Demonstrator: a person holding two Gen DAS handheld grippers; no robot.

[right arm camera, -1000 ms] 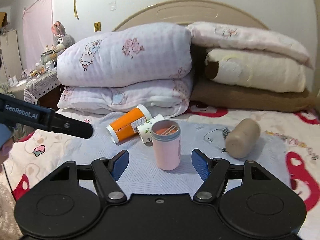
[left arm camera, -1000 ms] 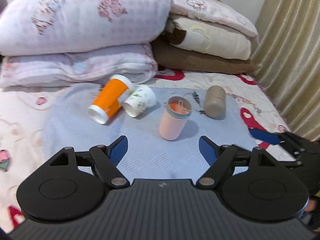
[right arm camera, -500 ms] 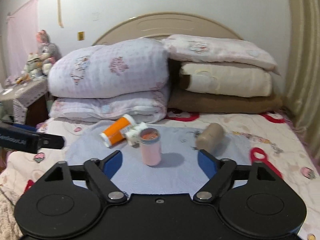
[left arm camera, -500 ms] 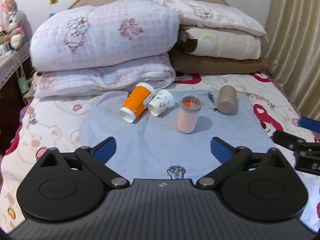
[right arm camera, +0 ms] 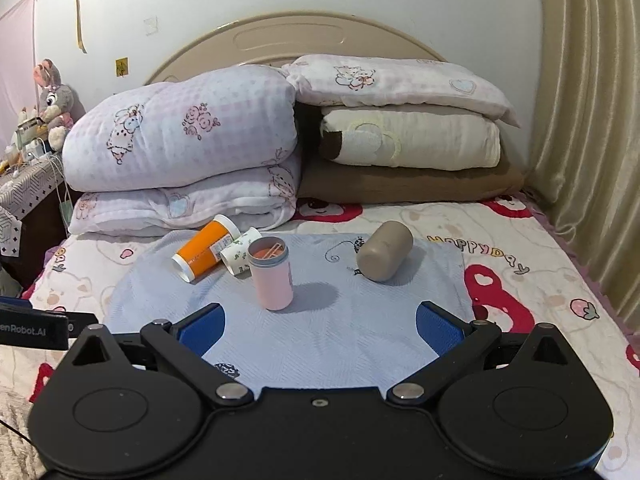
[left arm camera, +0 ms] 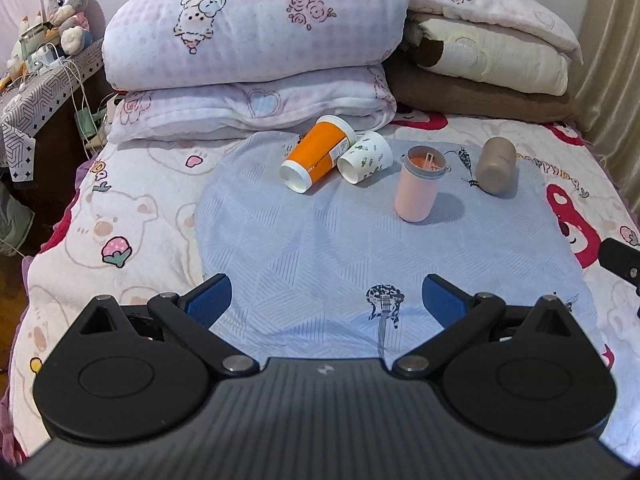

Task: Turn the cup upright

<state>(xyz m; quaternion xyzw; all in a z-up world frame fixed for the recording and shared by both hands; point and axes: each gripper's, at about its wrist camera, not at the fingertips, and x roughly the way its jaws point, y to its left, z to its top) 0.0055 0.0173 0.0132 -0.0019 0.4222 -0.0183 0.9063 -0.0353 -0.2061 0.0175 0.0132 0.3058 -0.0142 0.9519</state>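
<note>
Plainly, one cup already stands: the pink cup (left arm camera: 417,188) sits upright on the blue cloth (left arm camera: 340,248) spread over the bed (left arm camera: 132,216), its open mouth up with something orange inside. It lies well ahead of both tools, a little right of centre for the left tool (left arm camera: 326,300) and slightly left of centre for the right tool (right arm camera: 320,320). Each tool has its blue pads spread wide with nothing between them, and neither touches any object. Farther ahead, an orange cup (left arm camera: 316,154) and a white patterned cup (left arm camera: 365,157) lie on their sides, touching each other, and a brown cup (right arm camera: 385,251) lies tipped over to the right. So, judging by the task, the pink cup looks finished, while three more remain on their sides if they are meant too.
</note>
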